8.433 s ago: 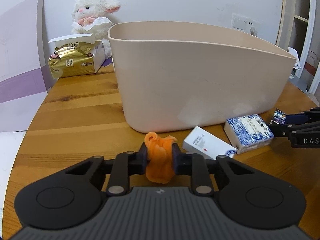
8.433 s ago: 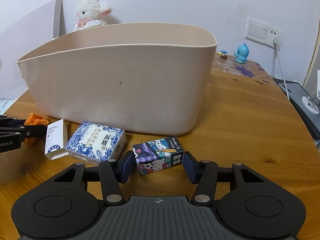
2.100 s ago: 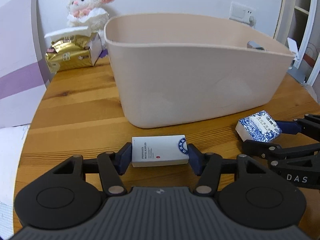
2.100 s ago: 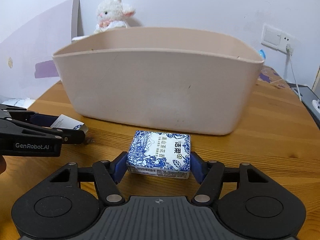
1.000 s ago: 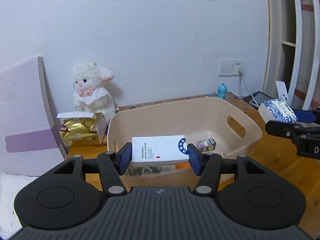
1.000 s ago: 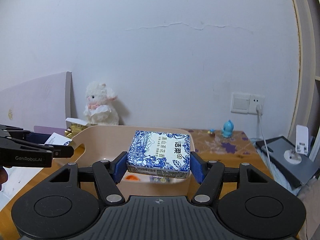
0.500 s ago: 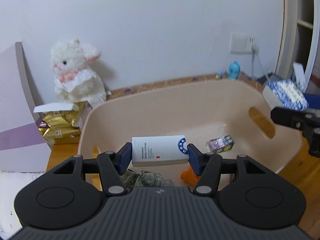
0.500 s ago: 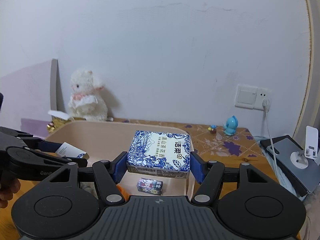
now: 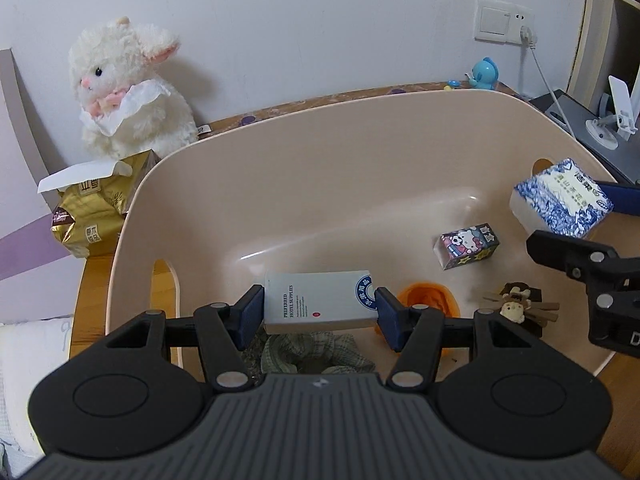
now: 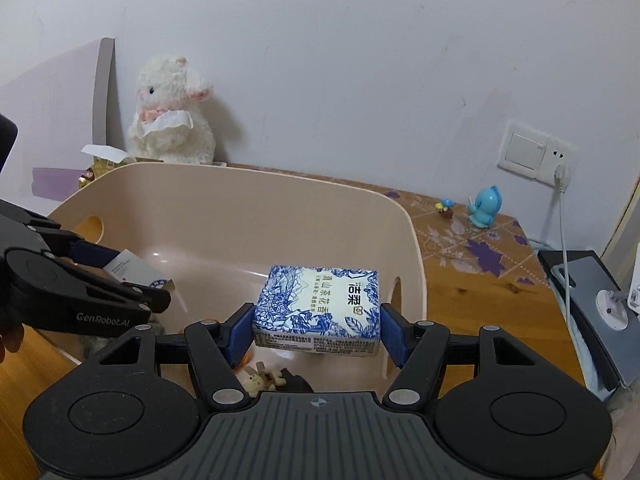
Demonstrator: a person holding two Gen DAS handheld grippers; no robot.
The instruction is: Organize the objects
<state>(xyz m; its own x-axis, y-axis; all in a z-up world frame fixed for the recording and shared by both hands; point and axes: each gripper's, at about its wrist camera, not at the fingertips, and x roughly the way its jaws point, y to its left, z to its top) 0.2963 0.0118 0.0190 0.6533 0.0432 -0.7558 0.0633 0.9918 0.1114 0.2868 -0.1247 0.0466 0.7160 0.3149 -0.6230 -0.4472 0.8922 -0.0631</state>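
My left gripper [image 9: 319, 312] is shut on a white box [image 9: 320, 302] with a blue round emblem, held above the inside of the beige tub [image 9: 360, 152]. My right gripper [image 10: 316, 330] is shut on a blue-and-white patterned tissue pack [image 10: 318, 304], also over the tub [image 10: 256, 204], near its right end. On the tub floor lie a cartoon carton [image 9: 467, 245], an orange scrunchie [image 9: 430, 300], a brown hair clip with a small figure [image 9: 520, 307] and a green checked cloth [image 9: 316, 354]. In the left wrist view the tissue pack [image 9: 560, 204] hangs at the right.
A white plush lamb [image 9: 124, 88] and a gold packet in an open box [image 9: 90, 216] stand behind the tub's left end. A small blue figure [image 10: 486, 206], a wall socket with a plugged cable [image 10: 536, 156] and a grey device [image 10: 588, 288] are to the right on the wooden table [image 10: 480, 280].
Both grippers have moved forward and lower over the tub, each still holding its item. More of the tub floor and its contents now shows.
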